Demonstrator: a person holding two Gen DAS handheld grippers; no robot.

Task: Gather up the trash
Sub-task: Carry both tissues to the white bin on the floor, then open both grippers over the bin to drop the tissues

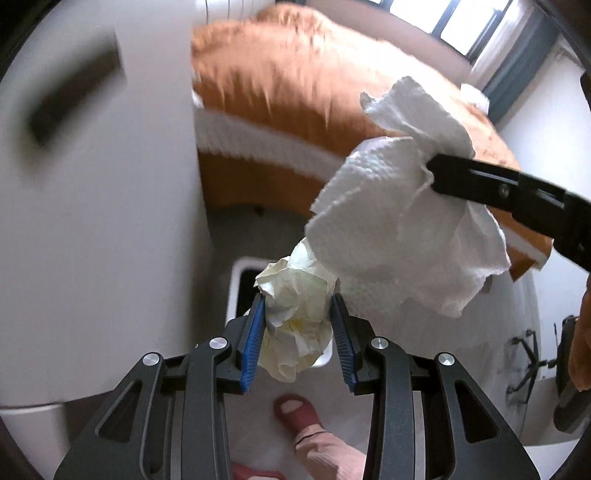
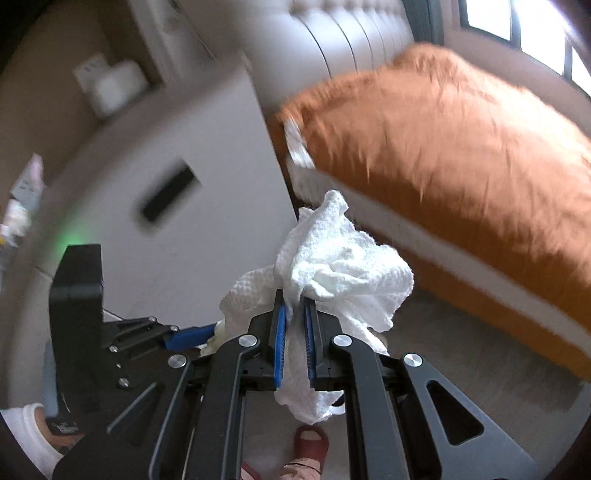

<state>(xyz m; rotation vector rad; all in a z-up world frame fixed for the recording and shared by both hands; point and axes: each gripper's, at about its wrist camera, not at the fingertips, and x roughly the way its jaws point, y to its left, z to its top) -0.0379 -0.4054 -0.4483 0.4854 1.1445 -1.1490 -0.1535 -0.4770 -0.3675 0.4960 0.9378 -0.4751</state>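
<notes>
Daylight, soft and fairly bright, enters from the window far beyond the right tongs; the panes are blown out to white.

Heavy motion blur in both views: the orange bedcover past the tongs is streaked, and the white cabinet to their left is smeared, its dark slot ghosted.

Sharp by contrast: the left tongs, their crumpled yellowish paper and the white paper towel.

Small glints on the metal screws.

A faint green glow on the cabinet, left of the right tongs.

Strong fisheye bending; corners fall to black vignette.

Shadows weak and diffuse.
</notes>
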